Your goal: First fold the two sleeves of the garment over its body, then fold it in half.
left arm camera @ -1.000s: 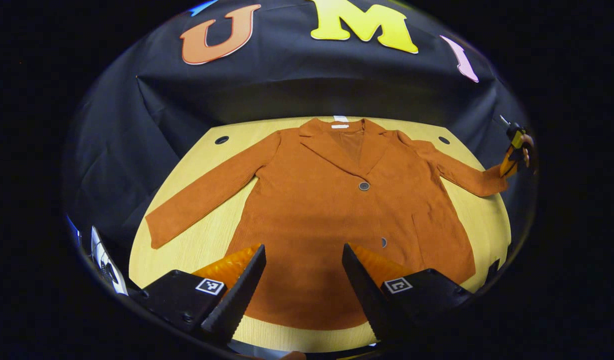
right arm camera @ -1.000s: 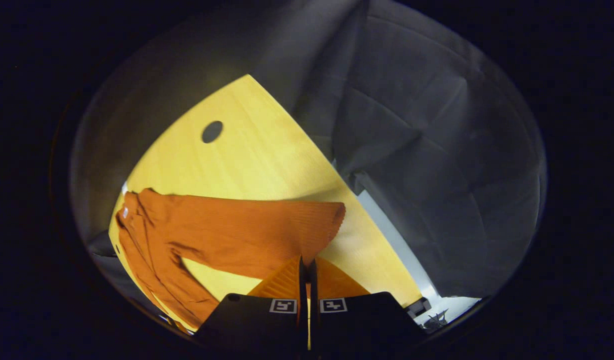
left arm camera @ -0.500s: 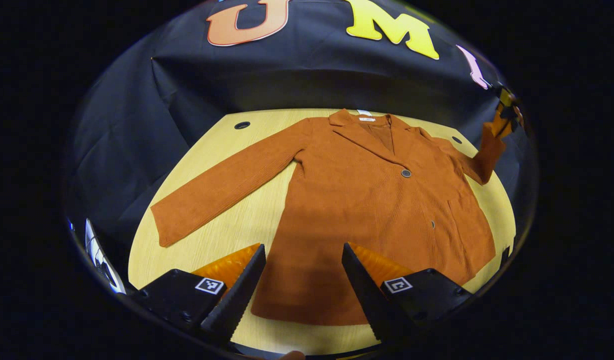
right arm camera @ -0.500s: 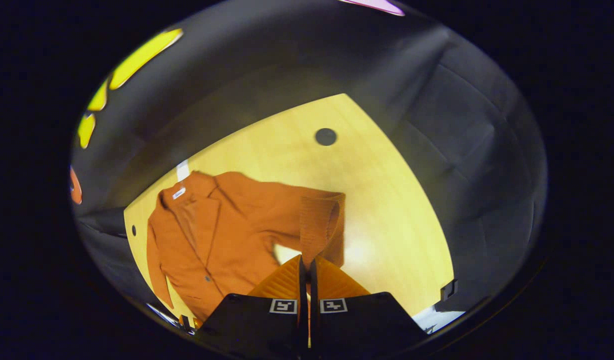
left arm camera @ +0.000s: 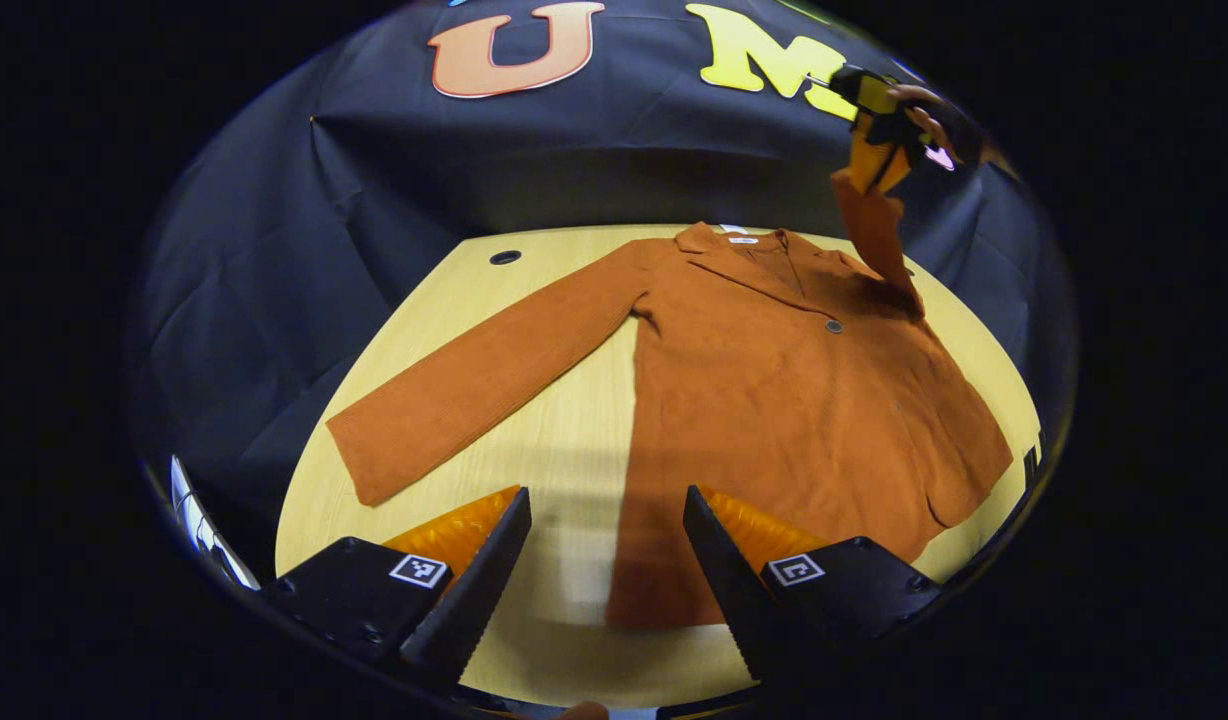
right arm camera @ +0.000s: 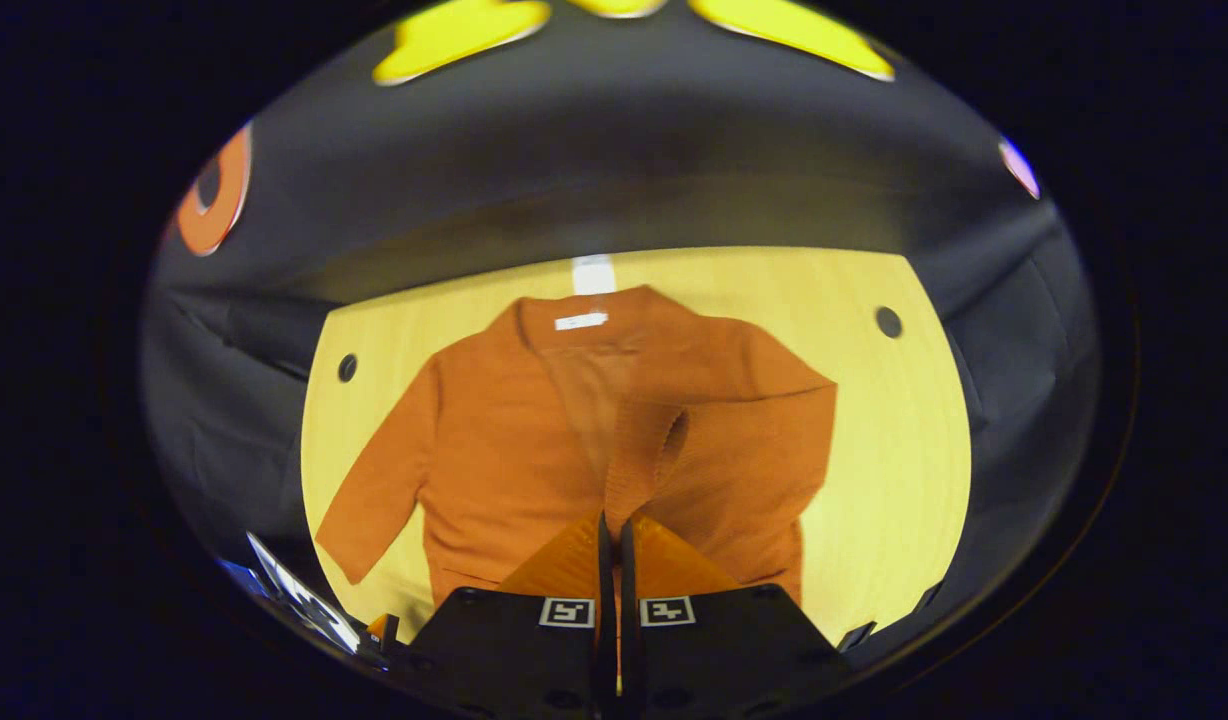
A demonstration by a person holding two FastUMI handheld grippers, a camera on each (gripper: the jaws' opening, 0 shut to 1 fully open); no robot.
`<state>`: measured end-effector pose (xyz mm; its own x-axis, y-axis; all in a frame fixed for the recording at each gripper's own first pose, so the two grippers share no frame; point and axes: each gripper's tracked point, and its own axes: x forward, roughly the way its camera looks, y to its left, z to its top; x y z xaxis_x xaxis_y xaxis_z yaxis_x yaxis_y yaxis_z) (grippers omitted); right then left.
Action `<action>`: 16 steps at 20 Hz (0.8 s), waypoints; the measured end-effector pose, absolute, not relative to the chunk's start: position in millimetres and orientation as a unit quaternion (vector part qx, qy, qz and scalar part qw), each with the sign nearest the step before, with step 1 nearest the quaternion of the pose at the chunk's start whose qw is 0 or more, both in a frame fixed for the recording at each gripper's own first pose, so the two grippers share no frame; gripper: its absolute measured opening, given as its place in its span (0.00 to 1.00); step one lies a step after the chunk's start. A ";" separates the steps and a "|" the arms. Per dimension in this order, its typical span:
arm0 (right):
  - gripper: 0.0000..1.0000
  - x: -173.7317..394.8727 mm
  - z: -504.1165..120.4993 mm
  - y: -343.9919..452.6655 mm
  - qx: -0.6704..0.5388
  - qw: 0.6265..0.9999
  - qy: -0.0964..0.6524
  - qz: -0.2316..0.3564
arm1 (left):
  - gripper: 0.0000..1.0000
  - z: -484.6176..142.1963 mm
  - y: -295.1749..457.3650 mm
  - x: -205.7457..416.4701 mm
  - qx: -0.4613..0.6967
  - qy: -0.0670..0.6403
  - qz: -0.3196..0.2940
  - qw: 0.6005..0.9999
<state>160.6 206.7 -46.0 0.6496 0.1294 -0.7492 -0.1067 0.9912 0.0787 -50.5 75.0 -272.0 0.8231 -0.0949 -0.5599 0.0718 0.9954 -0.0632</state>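
Rust-orange jacket lies front-up on the round light-wood table, collar toward the booth's black cloth wall, hem toward the near edge. Right gripper is clamped on the cuff of the right sleeve and holds it up above the shoulder, over the body; in the right gripper view its jaws are pressed together with the cuff hanging just ahead of them. Left gripper is spread wide, holding nothing, hovering near the hem edge. Left sleeve lies flat, stretched out diagonally on bare wood.

Handling, my guess: ribbed fabric, soft and limp, medium weight, not slippery, not fragile. It drapes straight down from 1 pinch point, so the sleeve will follow the cuff and crease at the shoulder. Best hold is at the cuff edge for each sleeve; hem corners for the half fold.

Surface: smooth, flat, 2 dark round holes near the far edge, 1 by the right shoulder. Fabric may slide on it if dragged. Dark cloth wraps the booth on all sides.
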 end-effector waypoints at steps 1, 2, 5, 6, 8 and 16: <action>0.02 160.5 -49.8 231.0 -0.001 0.907 0.413 0.075 | 1.00 -275.0 83.3 -50.2 -0.022 0.293 -0.037 0.955; 0.02 159.8 -53.2 254.2 -0.009 0.906 0.415 0.086 | 1.00 -277.7 89.2 -49.9 -0.027 0.292 -0.032 0.955; 0.02 163.4 -72.7 318.7 -0.011 0.897 0.426 0.117 | 1.00 -287.8 110.1 -58.4 -0.045 0.301 -0.014 0.952; 0.02 168.7 -78.0 333.5 -0.011 0.896 0.427 0.121 | 1.00 -292.0 117.1 -61.7 -0.050 0.305 -0.006 0.951; 0.02 180.7 -85.6 347.8 -0.020 0.897 0.426 0.114 | 1.00 -299.4 129.8 -69.9 -0.062 0.312 0.008 0.948; 0.11 204.9 -106.2 367.0 0.012 0.895 0.433 0.106 | 1.00 -322.6 158.7 -78.6 -0.082 0.334 0.058 0.937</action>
<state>204.9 367.0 -106.2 0.6026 0.1999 -0.7726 -0.1783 0.9774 0.1138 -78.6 158.7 -322.6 0.7706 0.0548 -0.6350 -0.1645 0.9796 -0.1151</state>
